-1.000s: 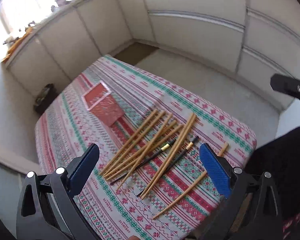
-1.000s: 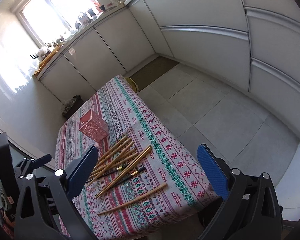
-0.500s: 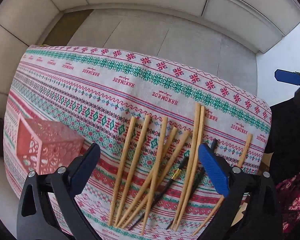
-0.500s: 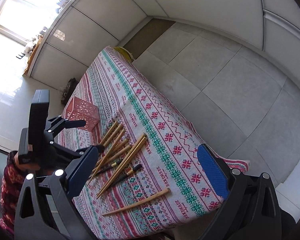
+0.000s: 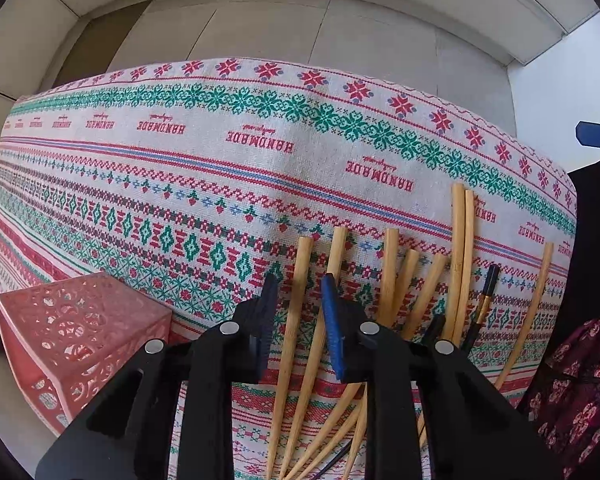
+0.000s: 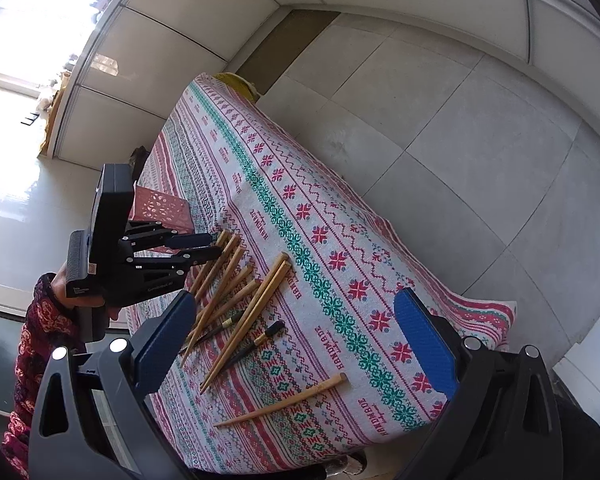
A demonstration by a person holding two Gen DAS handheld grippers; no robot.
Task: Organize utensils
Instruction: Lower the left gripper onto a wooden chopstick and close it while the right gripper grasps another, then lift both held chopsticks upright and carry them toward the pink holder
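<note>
Several wooden chopsticks (image 5: 388,276) and two black ones (image 5: 486,292) lie fanned on the patterned tablecloth (image 5: 220,160). My left gripper (image 5: 300,292) points straight down over the leftmost ones, its jaws closing. One wooden chopstick (image 5: 302,264) stands between the pads with a gap on each side. A pink perforated holder (image 5: 80,332) sits just to the left. In the right wrist view the left gripper (image 6: 216,246) hovers at the pile's far end, beside the holder (image 6: 160,208). My right gripper (image 6: 296,298) hangs open above the near table corner, holding nothing.
A lone wooden chopstick (image 6: 284,400) lies apart near the table's front edge. Grey floor tiles (image 6: 460,100) and white cabinets surround the table. A person's patterned sleeve (image 6: 40,320) holds the left gripper. One blue finger of the right gripper (image 5: 596,134) shows at the far right.
The left gripper dropped onto the chopstick pile, turned downward, and its jaws narrowed from wide apart to close around one chopstick. The right gripper sank and tilted toward the table.
</note>
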